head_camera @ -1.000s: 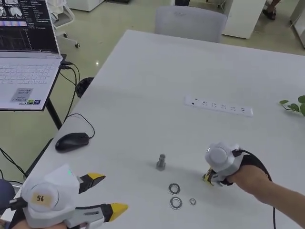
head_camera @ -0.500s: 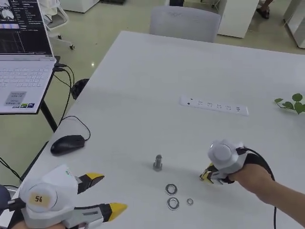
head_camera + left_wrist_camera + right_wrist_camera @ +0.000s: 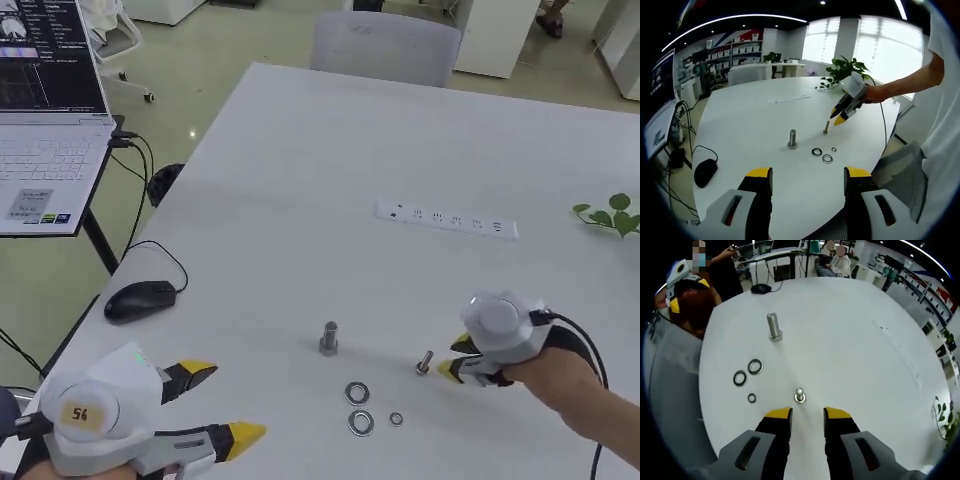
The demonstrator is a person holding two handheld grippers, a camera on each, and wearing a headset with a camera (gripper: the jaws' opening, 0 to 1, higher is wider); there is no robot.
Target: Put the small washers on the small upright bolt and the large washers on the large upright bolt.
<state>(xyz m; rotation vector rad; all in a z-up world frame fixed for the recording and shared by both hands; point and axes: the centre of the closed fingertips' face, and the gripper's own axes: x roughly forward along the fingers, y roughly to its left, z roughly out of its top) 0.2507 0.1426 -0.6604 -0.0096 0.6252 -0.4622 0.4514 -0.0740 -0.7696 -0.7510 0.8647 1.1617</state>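
Here, the right tool (image 3: pixel 455 358) is held low over the white desk (image 3: pixel 300 180). Its grip is wrapped by the person's right hand (image 3: pixel 535 372), and the forearm is stretched in from the lower right of the head view. Its yellow-tipped jaws are parted, with nothing between them. They are pointed at the small upright bolt (image 3: pixel 424 363), which is stood just ahead of the tips and is not touched by them.

The large upright bolt (image 3: pixel 329 339) is stood on its head further to the left, well apart from the small one. Two large washers (image 3: pixel 357 392) are laid flat and close together on the desk, on the person's side of the bolts. One small washer (image 3: pixel 397 419) is laid just beside them, and no washer is seated on either bolt.

The left tool (image 3: pixel 225 402) is held at the near left part of the desk, well apart from the bolts. Its jaws are spread wide and empty, and are aimed toward the bolts and washers. A mouse (image 3: pixel 140 299) is seen near the desk's left edge, and a power strip (image 3: pixel 446 219) is laid further back.
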